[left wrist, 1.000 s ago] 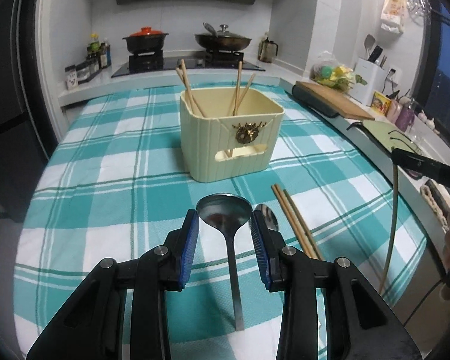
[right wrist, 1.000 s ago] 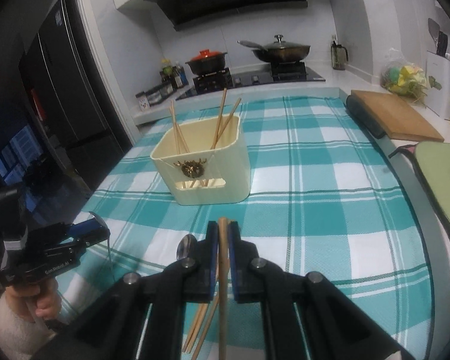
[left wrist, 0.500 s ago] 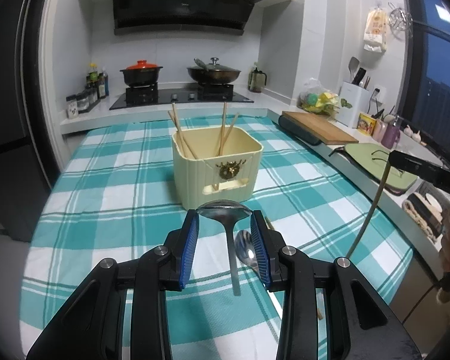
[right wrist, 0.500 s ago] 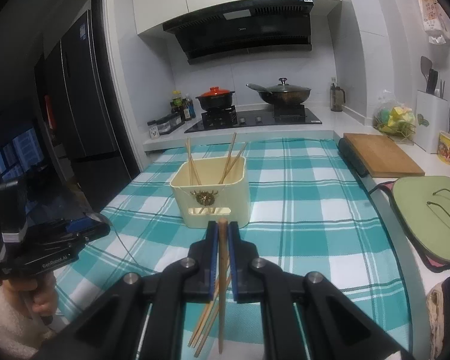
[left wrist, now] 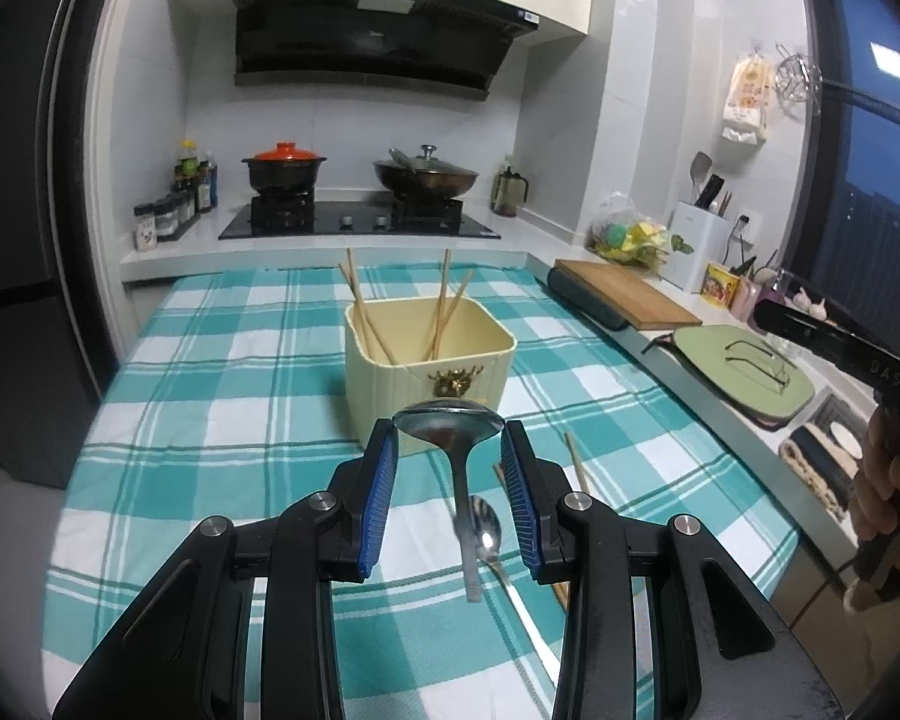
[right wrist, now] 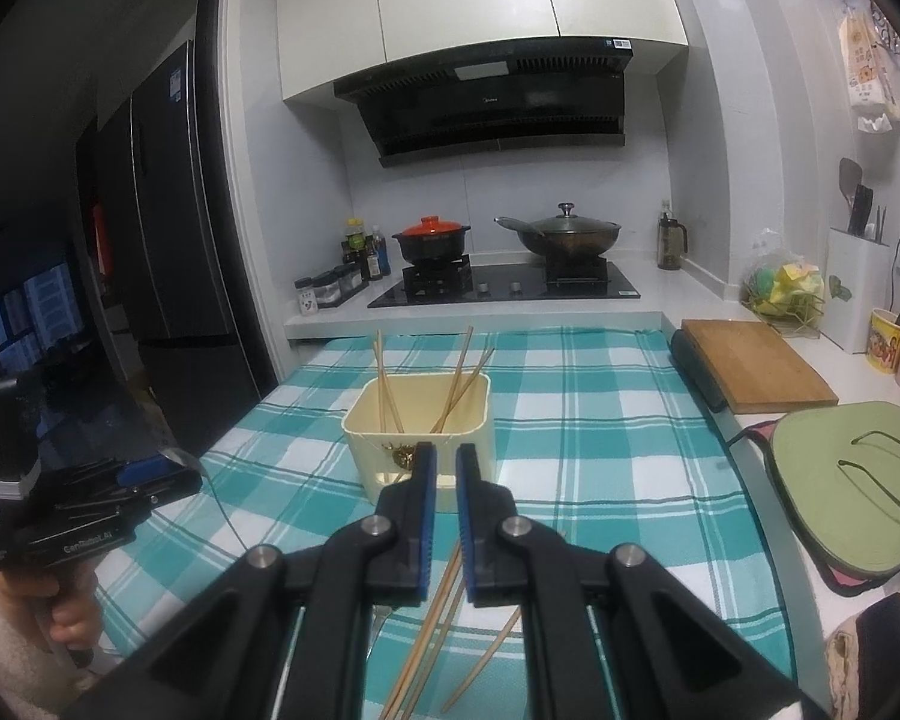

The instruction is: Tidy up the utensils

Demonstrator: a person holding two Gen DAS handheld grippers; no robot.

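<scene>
A cream utensil bin [left wrist: 429, 354] stands on the checked tablecloth with several chopsticks [left wrist: 444, 300] leaning inside; it also shows in the right wrist view [right wrist: 420, 420]. My left gripper [left wrist: 448, 441] is shut on the bowl of a steel ladle [left wrist: 450, 426], held in the air just short of the bin, handle hanging down. A small spoon [left wrist: 486, 531] lies on the cloth below. My right gripper [right wrist: 445, 462] is slightly open and empty, raised above several loose chopsticks [right wrist: 438, 618] on the cloth.
A wooden cutting board [right wrist: 756, 360] and a green mat [right wrist: 852, 480] with glasses lie on the right counter. A stove [right wrist: 498, 288] with two pots sits at the back. A fridge [right wrist: 150, 240] stands left. The tablecloth's [left wrist: 222, 396] near edge is by both grippers.
Both grippers have risen and tilted up. The left one lifted the ladle off the cloth towards the bin. The chopstick that stood between the right fingers is gone, and they have parted a little.
</scene>
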